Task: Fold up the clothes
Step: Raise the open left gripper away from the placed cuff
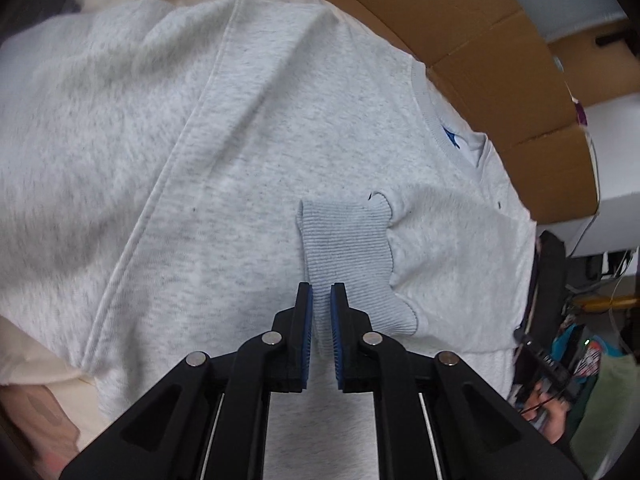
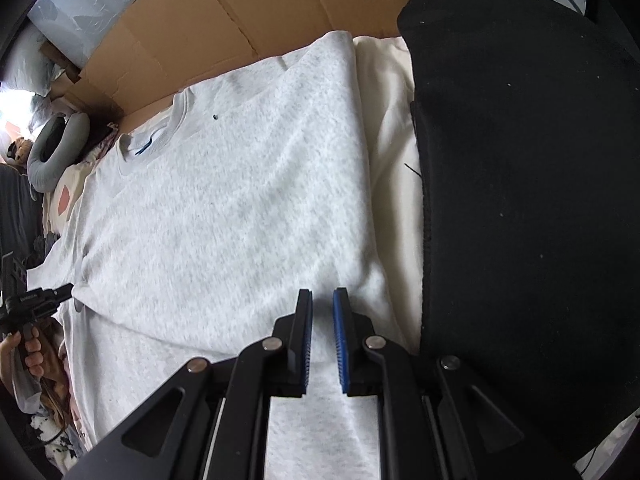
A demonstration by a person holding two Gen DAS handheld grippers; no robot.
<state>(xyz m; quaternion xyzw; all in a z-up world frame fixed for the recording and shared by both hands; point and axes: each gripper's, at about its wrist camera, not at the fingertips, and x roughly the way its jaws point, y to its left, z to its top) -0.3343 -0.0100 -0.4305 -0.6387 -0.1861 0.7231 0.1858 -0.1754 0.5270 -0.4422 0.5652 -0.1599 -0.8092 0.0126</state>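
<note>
A light grey sweatshirt (image 1: 248, 152) lies spread flat on a cream sheet, with its collar (image 1: 448, 136) toward the cardboard. One sleeve is folded across the body. Its ribbed cuff (image 1: 344, 240) runs between the blue pads of my left gripper (image 1: 322, 292), which is shut on it. In the right wrist view the same sweatshirt (image 2: 224, 208) fills the middle. My right gripper (image 2: 323, 300) is low over its near right part, jaws shut to a thin slit. Grey fabric shows in the slit, but I cannot tell whether any is pinched. The left gripper (image 2: 66, 291) touches the sweatshirt at the far left.
Flattened brown cardboard (image 1: 500, 60) stands along the far side. A large black cloth (image 2: 528, 200) lies right of the sweatshirt, with the cream sheet (image 2: 394, 152) between them. A grey neck pillow (image 2: 52, 152) and clutter sit at the left. A hand (image 2: 28, 352) holds the left gripper.
</note>
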